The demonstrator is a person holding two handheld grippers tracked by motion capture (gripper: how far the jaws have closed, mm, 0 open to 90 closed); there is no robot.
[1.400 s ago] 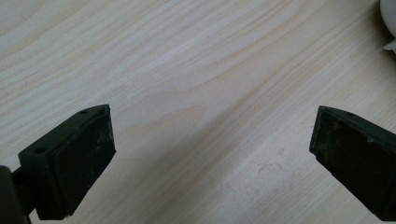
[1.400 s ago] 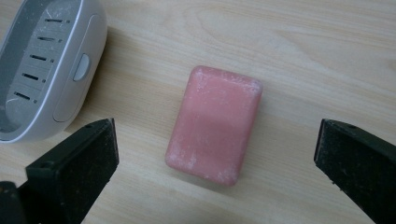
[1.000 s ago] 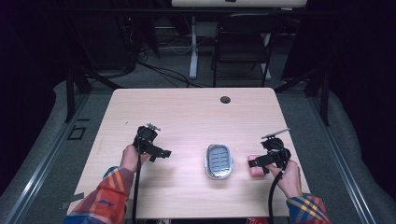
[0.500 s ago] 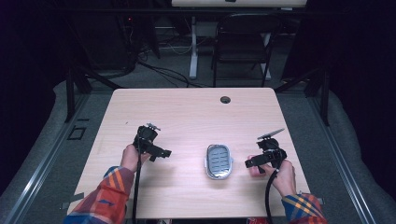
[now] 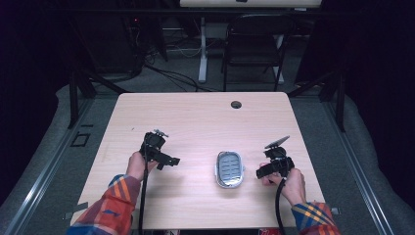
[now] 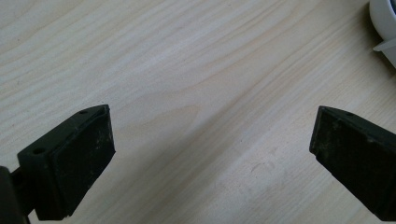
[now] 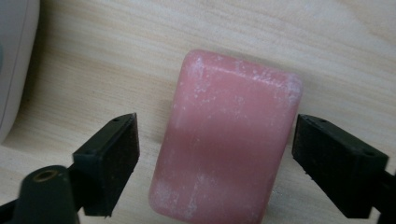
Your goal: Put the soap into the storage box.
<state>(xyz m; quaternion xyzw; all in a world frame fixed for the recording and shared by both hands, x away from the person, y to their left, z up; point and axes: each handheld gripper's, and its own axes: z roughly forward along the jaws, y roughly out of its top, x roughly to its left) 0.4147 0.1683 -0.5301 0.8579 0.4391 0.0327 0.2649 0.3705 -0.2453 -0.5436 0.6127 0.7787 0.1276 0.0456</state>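
Shifted toward the soap dish since a second ago and lowered over the pink soap bar (image 7: 224, 140): right gripper (image 5: 274, 167), jaws just closing in around the bar. Right pad touching or nearly touching the bar's edge, left pad apart from it with a strip of table (image 5: 195, 117) between, so no grip yet. Bar lying flat on the wood, just right of the grey soap dish (image 5: 229, 169). Left gripper (image 5: 159, 152) unmoved, released and wide apart over bare wood, well left of the dish.
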